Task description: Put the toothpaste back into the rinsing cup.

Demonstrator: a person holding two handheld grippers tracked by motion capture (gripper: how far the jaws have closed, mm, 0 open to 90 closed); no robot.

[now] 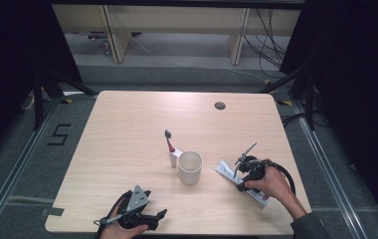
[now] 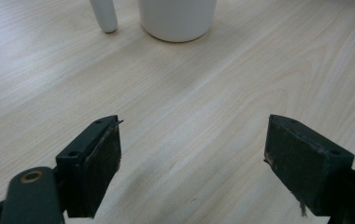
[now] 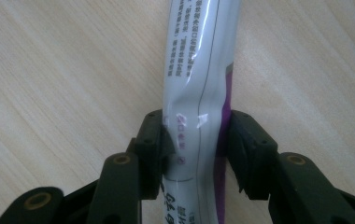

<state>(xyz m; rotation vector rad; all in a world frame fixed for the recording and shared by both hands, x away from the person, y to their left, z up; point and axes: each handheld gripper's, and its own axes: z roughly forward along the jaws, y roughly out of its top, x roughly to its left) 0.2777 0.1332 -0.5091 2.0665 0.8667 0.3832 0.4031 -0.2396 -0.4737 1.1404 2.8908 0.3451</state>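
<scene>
A white toothpaste tube (image 1: 227, 171) lies on the table right of a white cup (image 1: 190, 167). My right gripper (image 1: 243, 170) is over it, and in the right gripper view its jaws squeeze the tube (image 3: 199, 88) from both sides, denting it. A toothbrush (image 1: 170, 148) with a dark head and white handle leans against the cup's left side. My left gripper (image 1: 146, 214) rests near the table's front edge; the left gripper view shows its jaws wide apart (image 2: 192, 163) over bare wood, with the cup's base (image 2: 176, 18) and the brush handle's tip (image 2: 104, 15) ahead.
The wooden table (image 1: 127, 134) has a round cable hole (image 1: 220, 105) at the back right. Black curtains, stand legs and cables surround the table on the floor.
</scene>
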